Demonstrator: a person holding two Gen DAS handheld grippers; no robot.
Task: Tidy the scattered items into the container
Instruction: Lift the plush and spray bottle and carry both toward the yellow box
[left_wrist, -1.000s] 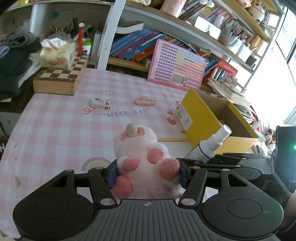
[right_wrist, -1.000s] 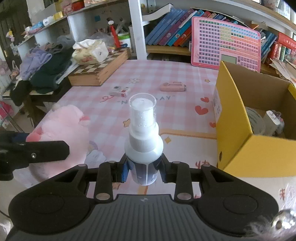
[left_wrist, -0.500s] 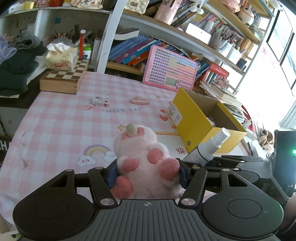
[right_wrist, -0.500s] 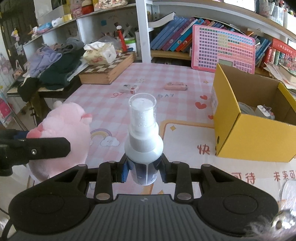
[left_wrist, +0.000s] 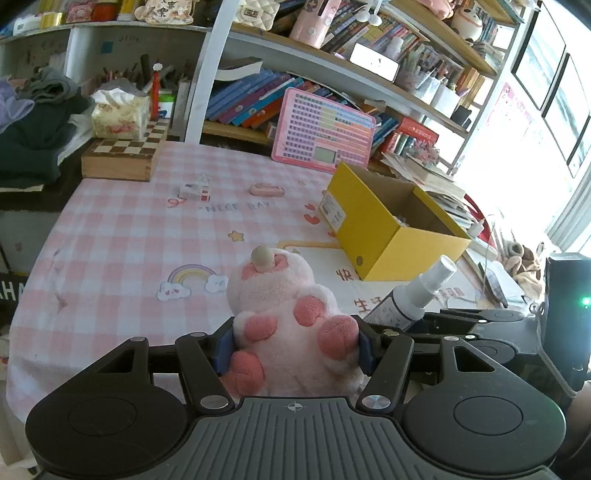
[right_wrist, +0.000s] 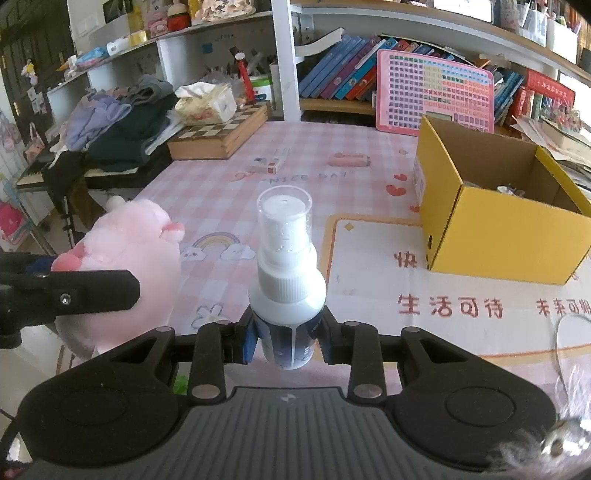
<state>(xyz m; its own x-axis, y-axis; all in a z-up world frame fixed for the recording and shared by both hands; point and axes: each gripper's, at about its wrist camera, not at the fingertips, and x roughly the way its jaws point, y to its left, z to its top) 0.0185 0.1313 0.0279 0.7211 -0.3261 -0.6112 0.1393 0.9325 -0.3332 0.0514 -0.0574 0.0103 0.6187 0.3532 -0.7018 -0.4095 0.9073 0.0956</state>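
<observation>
One yellow cardboard box (right_wrist: 495, 236) stands open on the right side of the pink checked tabletop (left_wrist: 122, 236); from the right wrist view a few small items lie at its bottom, too hidden by the near wall to name. Left tongs (left_wrist: 293, 349) are clamped on a pink plush toy (left_wrist: 291, 325), its paws facing the camera, held above the near edge of the tabletop. Right tongs (right_wrist: 286, 338) are closed on a white spray bottle (right_wrist: 286, 280) with a clear cap, standing upright between the pads. Both held things are well short of the box and outside it. Two small items remain on the cloth farther off: a white-and-red eraser-like block (left_wrist: 194, 191) and a pink oblong piece (left_wrist: 266, 189).

Compared with a second ago, both grips are unchanged, but the views have pulled back from the box: it looks smaller and farther away, more cloth shows in front of it, and the printed red characters near the edge are now in sight.
</observation>
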